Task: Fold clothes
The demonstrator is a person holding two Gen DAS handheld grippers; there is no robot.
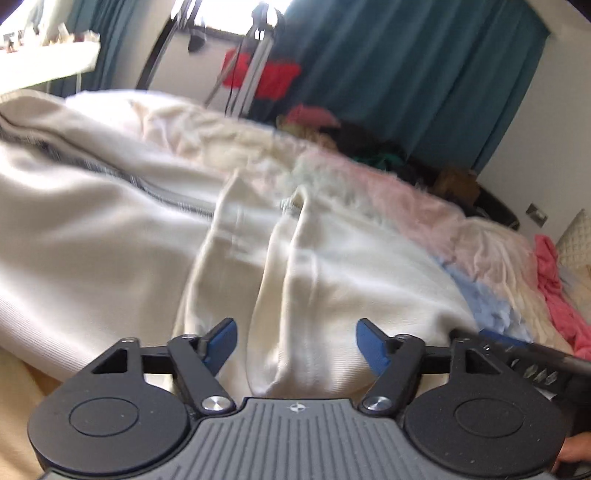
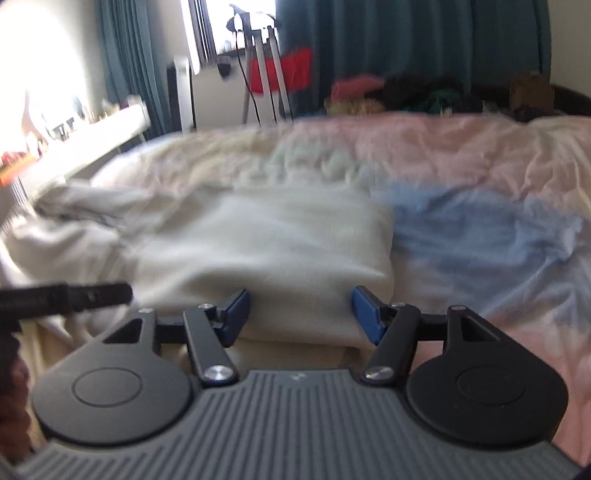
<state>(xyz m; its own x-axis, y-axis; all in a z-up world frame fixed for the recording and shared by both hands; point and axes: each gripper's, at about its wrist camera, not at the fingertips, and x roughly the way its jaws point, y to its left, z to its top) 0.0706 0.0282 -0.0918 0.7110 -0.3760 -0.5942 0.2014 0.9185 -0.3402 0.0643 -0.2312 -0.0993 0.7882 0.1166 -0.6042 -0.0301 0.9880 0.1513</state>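
Lying zipper-lengthwise across the bed (image 2: 480, 155), cream jacket (image 1: 92, 240).

You are in a home bedroom — a bed (image 2: 480, 155) with a fluffy pastel blanket (image 2: 461, 221), teal curtains (image 2: 406, 44) by the window (image 2: 236, 22), and a white side table (image 2: 92, 136) holding small items.

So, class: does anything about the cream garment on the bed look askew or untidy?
Yes. In the left wrist view the cream zip-up fabric garment lies rumpled, with raised folds ahead of the open left gripper; its zip runs crooked.
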